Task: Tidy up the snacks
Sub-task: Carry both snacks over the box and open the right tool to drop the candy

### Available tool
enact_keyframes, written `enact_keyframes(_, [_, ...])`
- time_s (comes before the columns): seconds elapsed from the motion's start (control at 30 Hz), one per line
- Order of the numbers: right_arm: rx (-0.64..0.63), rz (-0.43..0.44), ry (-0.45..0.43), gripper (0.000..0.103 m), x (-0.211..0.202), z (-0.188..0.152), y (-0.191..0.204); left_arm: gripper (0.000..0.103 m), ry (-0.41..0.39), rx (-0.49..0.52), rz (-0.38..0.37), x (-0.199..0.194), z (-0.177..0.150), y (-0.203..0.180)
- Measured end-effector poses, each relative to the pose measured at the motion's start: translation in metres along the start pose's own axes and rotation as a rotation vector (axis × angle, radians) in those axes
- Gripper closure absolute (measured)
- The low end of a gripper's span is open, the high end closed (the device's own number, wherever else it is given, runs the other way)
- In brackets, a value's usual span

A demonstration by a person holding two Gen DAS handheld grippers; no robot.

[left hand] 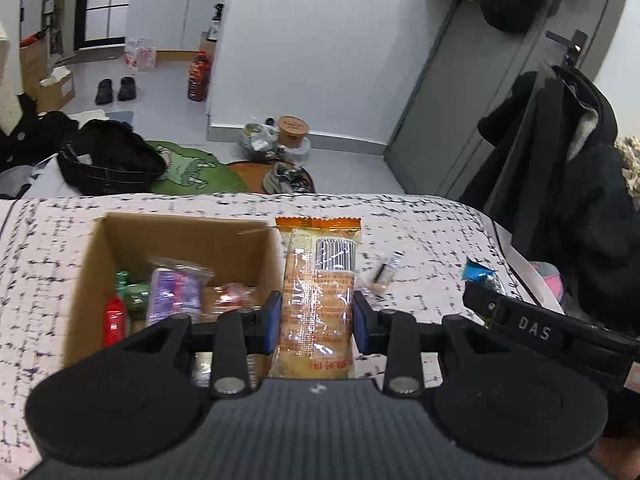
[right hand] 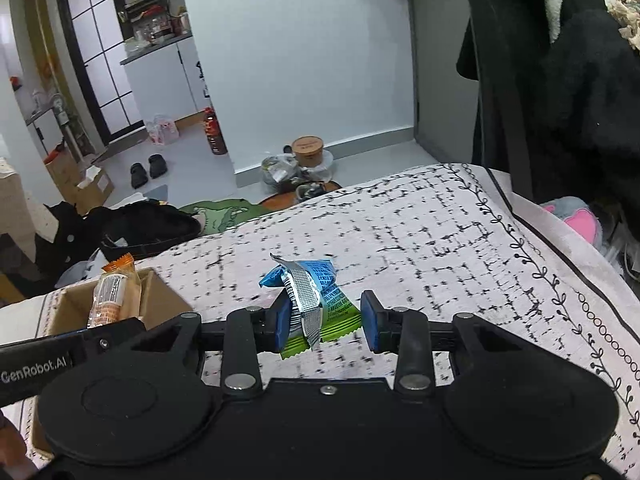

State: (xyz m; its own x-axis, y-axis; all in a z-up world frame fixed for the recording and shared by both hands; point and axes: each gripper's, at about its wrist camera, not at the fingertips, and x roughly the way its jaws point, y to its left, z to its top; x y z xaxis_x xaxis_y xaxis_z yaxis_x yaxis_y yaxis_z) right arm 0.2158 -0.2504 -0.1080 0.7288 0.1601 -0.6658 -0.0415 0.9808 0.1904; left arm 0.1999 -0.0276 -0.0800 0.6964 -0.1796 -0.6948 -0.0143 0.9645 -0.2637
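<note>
My left gripper (left hand: 316, 320) is shut on an orange snack packet (left hand: 320, 276) and holds it upright just right of an open cardboard box (left hand: 92, 264). The box holds several snacks, among them a purple packet (left hand: 174, 292), a red one (left hand: 115, 320) and a green one (left hand: 132, 294). The orange packet (right hand: 114, 294) and box (right hand: 158, 300) also show in the right wrist view. My right gripper (right hand: 325, 324) is open around a blue and green snack packet (right hand: 320, 300) lying on the patterned cloth; the left pad touches it, the right pad stands clear.
A small clear wrapper (left hand: 386, 270) lies on the patterned cloth (right hand: 440, 232) right of the orange packet. The right gripper's arm (left hand: 532, 330) reaches in at the right. The table's far edge drops to a floor cluttered with clothes, shoes and bottles. A black coat (right hand: 560, 80) hangs at right.
</note>
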Motion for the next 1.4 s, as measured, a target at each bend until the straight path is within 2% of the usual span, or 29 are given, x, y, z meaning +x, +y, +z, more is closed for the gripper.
enact_keyframes(0.63, [-0.068,0.143,0.036,0.068,-0.011,-0.025,0.081,0.069,-0.003,-0.053,0.079,-0.032,-0.013,0.070])
enact_keyframes(1.07, [-0.092,0.208,0.099,0.067,-0.015,-0.036,0.108,0.069,0.008,-0.078,0.092,-0.039,-0.020,0.086])
enact_keyframes(1.17, [-0.093,0.222,0.127,0.063,-0.016,-0.039,0.111,0.069,0.006,-0.078,0.093,-0.041,-0.020,0.087])
enact_keyframes(1.23, [-0.085,0.224,0.122,0.050,-0.018,-0.039,0.109,0.069,0.006,-0.077,0.093,-0.042,-0.020,0.088])
enact_keyframes(1.4, [-0.077,0.202,0.095,0.049,-0.022,-0.032,0.101,0.069,0.010,-0.077,0.090,-0.041,-0.022,0.086])
